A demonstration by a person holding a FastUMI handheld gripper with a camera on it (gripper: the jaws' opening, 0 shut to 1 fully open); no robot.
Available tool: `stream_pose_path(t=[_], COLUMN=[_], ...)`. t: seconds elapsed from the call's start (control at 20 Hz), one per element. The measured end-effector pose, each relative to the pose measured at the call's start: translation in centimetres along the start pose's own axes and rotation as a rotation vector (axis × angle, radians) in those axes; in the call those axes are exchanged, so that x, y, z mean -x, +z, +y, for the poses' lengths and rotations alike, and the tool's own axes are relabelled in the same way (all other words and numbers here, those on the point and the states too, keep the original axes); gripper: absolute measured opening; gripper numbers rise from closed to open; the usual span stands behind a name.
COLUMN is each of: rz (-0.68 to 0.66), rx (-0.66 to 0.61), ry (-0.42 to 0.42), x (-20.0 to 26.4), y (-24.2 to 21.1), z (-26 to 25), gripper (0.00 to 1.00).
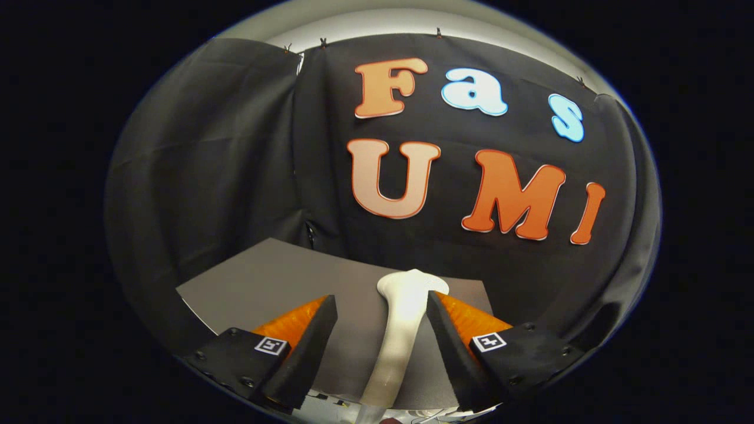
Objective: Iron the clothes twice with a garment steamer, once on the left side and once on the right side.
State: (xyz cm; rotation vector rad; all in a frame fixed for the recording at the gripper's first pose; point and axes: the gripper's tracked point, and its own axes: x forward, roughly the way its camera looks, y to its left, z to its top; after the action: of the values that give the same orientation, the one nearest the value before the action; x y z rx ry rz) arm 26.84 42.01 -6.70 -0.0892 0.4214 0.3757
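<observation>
The gripper point(382, 306) has its fingers apart, and a pale steamer point(400, 330) stands between them: its long handle runs up the gap and its wider head point(413, 284) ends just beyond the fingertips. The handle lies against the right finger point(443, 330), while a clear gap separates it from the left finger point(321, 330), so only one finger touches it and the hold is not closed on both sides. Under and ahead of the fingers lies a flat grey desk point(259, 282), whose far edge meets the black cloth wall point(206, 165). No garment can be made out on the desk or against the wall, so where the clothes hang is unknown from here. The risk, as I judge it, is the loose hold: with one finger off the handle, the steamer could twist or slide out once it is swung toward either side, and a tilted head would miss the cloth. The handle's lower end is cut off below the fingers, and whether a cord or hose trails from it cannot be told.
</observation>
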Motion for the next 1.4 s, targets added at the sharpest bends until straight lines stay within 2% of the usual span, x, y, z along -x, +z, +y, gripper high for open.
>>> stream_pose_path(t=[0.45, 0.7, 0.75, 0.85, 0.95, 1.0, 1.1, 1.2, 1.3, 1.4], rz=[0.164, 0.243, 0.216, 0.237, 0.249, 0.243, 0.234, 0.225, 0.234, 0.185], rx=[-0.004, -0.008, -0.018, -0.006, -0.054, -0.093, -0.151, -0.163, -0.154, -0.201], ry=[-0.099, -0.07, -0.075, -0.075, -0.041, -0.021, 0.01, 0.017, 0.025, 0.038], x=[-4.6, -5.9, -5.9, -6.0, -6.2, -6.3, -5.9, -5.9, -6.0, -5.4], y=[-4.6, -7.4, -6.9, -7.3, -8.0, -7.9, -7.8, -7.6, -7.7, -6.4], z=[-2.6, -2.2, -2.4, -2.9, -2.7, -2.6, -2.5, -2.6, -2.4, -2.1], gripper=[0.97, 0.95, 0.95, 0.87, 0.67, 0.61, 0.57, 0.5, 0.48, 0.44])
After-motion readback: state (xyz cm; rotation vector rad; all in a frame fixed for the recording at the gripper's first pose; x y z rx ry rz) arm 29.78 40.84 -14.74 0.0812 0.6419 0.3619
